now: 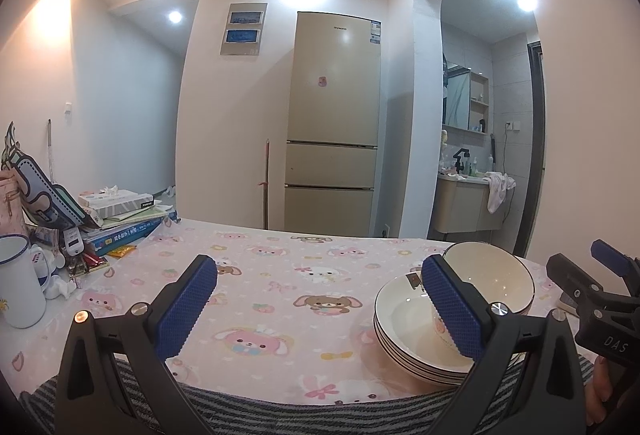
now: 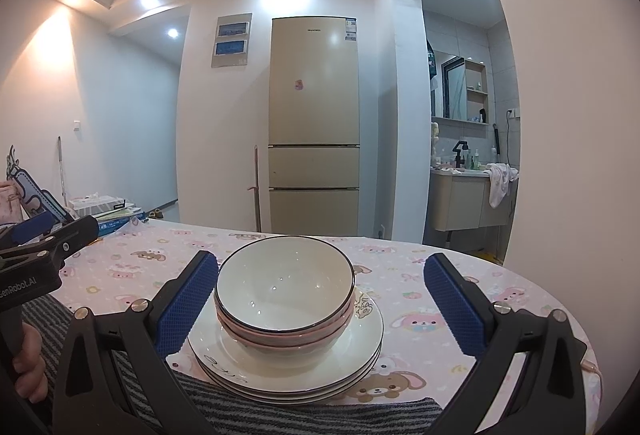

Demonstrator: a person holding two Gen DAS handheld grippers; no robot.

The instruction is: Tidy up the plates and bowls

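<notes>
A stack of white plates (image 2: 362, 339) with dark rims sits near the table's front edge, and nested white bowls (image 2: 285, 287) stand on top of it. My right gripper (image 2: 320, 303) is open and empty, its blue pads (image 2: 184, 309) either side of the bowls, not touching them. In the left wrist view the plates (image 1: 404, 319) and the bowls (image 1: 490, 275) lie at the right. My left gripper (image 1: 320, 307) is open and empty over the cloth, left of the stack. The right gripper (image 1: 600, 295) shows at the right edge.
The table wears a pink cartoon cloth (image 1: 280, 275) with a grey striped towel (image 1: 304, 411) along its front edge. Books and a tissue box (image 1: 124, 211) are piled at the left, beside a white mug (image 1: 18, 283). A fridge (image 1: 336, 123) stands behind the table.
</notes>
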